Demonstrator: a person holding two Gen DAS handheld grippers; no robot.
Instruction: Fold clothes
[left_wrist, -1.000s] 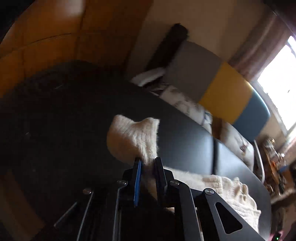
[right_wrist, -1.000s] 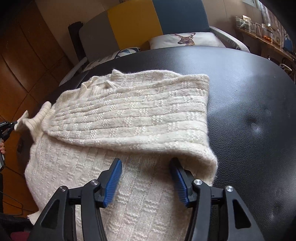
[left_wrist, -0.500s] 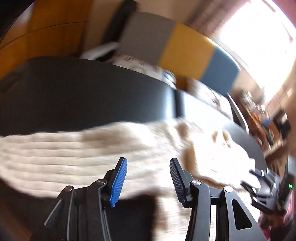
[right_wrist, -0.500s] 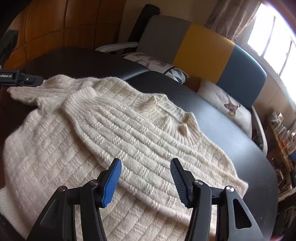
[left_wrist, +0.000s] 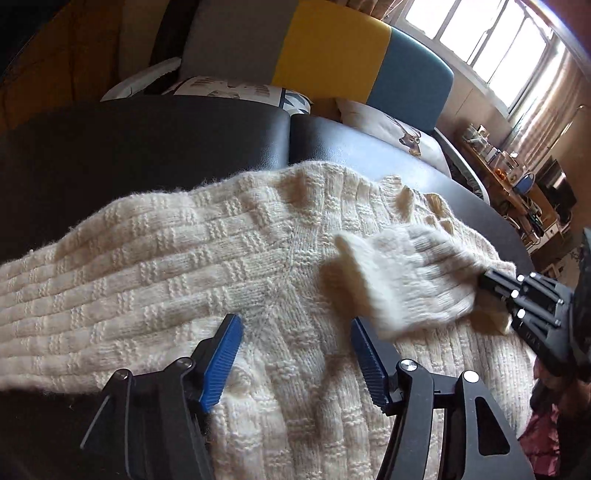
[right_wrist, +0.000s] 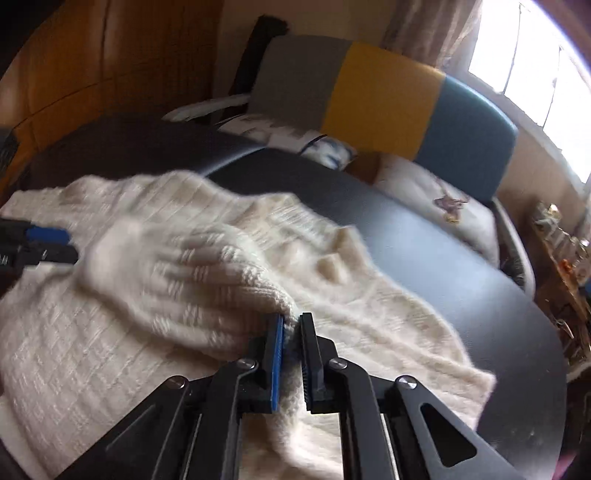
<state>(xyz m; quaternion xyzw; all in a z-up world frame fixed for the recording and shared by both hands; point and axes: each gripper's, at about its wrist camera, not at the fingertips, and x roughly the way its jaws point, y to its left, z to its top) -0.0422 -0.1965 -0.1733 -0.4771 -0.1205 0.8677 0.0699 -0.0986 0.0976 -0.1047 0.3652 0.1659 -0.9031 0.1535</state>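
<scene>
Left gripper: its two blue-padded fingers stand wide apart with nothing between them. It hangs just over the sweater. In the right wrist view only its tip shows at the left edge, next to the sleeve end.
Right gripper: its fingers are squeezed close together on the cream sleeve, with a bit of knit pinched between the pads. In the left wrist view it comes in from the right side, with the cuff reaching out of its black tip.
Sleeve: cream, ribbed at the cuff. It is lifted and laid across the top of the sweater, pointing toward the left gripper. It looks blurry in the right wrist view.
Sweater: cream and thick, with a knit pattern of little blocks. It lies spread on the black table, with its neck hole at the far side. It covers most of the near part of the table.
Table: black and shiny like leather, with a seam down the middle. The far part is bare.
Sofa: behind the table, with grey, yellow and blue parts on its back.
Pillows: one white pillow with a deer picture sits on the sofa. Another one with dark shapes sits beside it.
Window: bright light comes in at the upper right, with curtains beside it.
Shelf: far right, with small things on it, too small to tell.
</scene>
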